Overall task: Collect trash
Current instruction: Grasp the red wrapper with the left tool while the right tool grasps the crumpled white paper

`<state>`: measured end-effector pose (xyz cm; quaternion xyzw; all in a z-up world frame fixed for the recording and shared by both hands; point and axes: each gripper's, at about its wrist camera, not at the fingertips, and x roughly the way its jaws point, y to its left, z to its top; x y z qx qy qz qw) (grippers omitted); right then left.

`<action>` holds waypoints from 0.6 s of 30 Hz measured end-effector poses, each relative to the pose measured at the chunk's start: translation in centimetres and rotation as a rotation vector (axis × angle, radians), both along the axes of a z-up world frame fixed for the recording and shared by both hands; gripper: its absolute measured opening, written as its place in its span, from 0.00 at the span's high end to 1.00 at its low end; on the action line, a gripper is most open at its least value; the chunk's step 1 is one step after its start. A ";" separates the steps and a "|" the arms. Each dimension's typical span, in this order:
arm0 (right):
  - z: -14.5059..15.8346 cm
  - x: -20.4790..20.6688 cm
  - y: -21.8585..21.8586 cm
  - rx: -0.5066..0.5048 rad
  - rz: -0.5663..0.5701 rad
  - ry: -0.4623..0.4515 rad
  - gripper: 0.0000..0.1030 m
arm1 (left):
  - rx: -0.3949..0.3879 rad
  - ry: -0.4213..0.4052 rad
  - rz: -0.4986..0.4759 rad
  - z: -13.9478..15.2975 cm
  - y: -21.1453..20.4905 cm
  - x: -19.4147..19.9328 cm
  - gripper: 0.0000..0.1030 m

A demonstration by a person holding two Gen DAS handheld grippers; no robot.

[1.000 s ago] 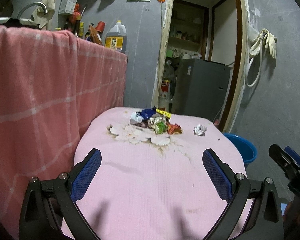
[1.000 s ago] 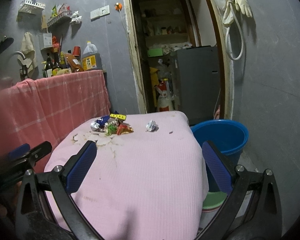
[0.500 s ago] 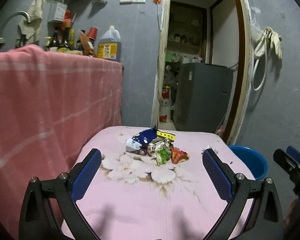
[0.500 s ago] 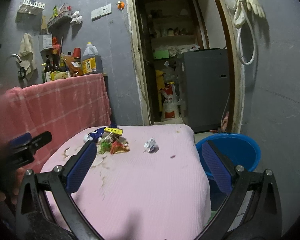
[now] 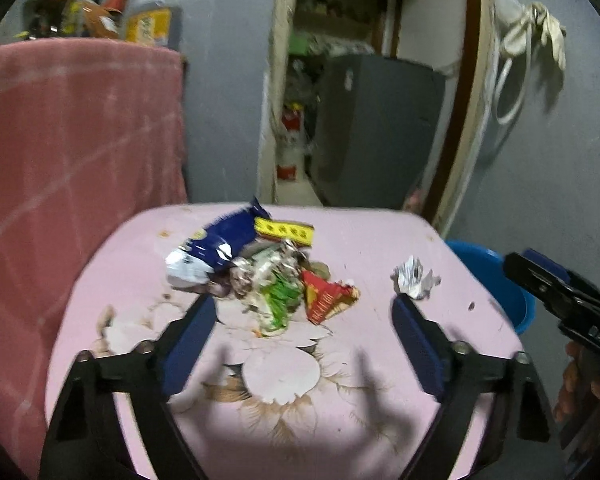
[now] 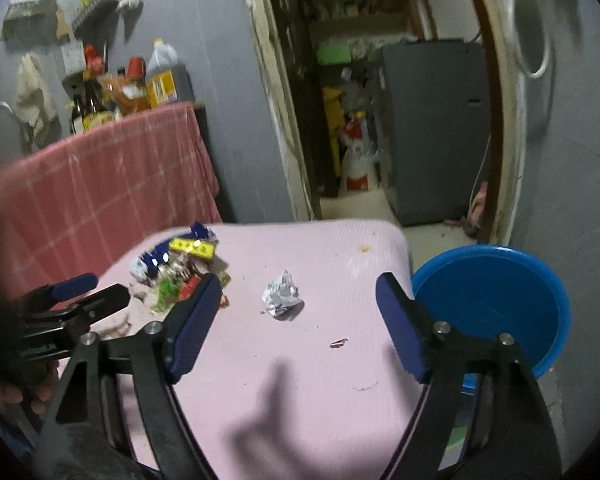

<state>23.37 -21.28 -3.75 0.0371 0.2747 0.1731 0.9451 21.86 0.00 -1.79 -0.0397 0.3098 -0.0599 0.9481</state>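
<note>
i hold my left gripper (image 5: 304, 308) wide open and empty, low in the left wrist frame, just short of the wrapper pile (image 5: 260, 268) at centre on the pink table (image 5: 340, 412). my right gripper (image 6: 298, 300) is also wide open and empty; the crumpled paper (image 6: 282, 295) sits centre frame between its fingers, and the blue bucket (image 6: 496, 300) is at right.

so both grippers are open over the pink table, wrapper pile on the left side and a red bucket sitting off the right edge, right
Not quite: the bucket is blue, not red, as the right wrist view shows. The rest holds: the left gripper and right gripper are both open over the pink table, with the wrapper pile on the left side.
</note>
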 end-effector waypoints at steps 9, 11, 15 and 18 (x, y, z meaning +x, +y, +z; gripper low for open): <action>-2.9 5.1 1.3 -0.001 0.083 0.167 0.46 | -0.014 0.117 -0.094 -2.0 -0.6 3.6 0.62; -3.4 6.1 1.5 0.002 0.091 0.197 0.52 | -0.024 0.137 -0.107 -2.3 -0.7 4.2 0.66; -4.3 7.6 2.1 -0.006 0.124 0.239 0.55 | -0.040 0.172 -0.121 -2.8 -0.7 5.1 0.67; -4.8 8.3 2.5 -0.014 0.144 0.265 0.56 | -0.054 0.193 -0.129 -3.0 -0.7 5.8 0.67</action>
